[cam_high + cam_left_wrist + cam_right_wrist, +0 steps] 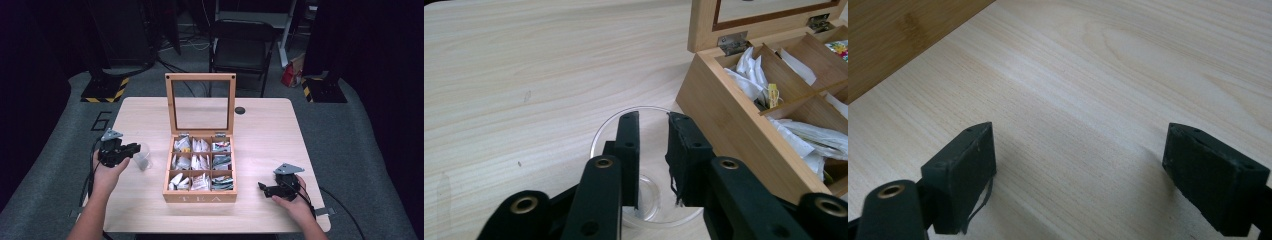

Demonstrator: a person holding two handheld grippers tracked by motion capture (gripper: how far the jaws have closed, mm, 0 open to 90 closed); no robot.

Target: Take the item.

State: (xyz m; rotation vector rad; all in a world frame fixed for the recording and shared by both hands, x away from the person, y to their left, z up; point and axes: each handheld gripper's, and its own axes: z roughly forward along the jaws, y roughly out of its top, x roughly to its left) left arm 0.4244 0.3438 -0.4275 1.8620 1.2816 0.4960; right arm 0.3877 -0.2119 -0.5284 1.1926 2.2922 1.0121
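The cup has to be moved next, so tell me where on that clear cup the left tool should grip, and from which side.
Probably the thin wall at the rim of the clear cup, one finger inside and one outside. It stands upright with its mouth open upward, so come down from above. Take the side facing the left tool, since the tea box stands close on the other side.

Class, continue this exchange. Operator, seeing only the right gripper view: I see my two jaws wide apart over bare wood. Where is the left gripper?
Observer: The left gripper is left of the tea box, jaws slightly apart over a clear glass.
Operator: Is the box open?
Observer: Yes, its glass-paned lid stands upright.
Operator: What's inside?
Observer: Tea bags in nine compartments.
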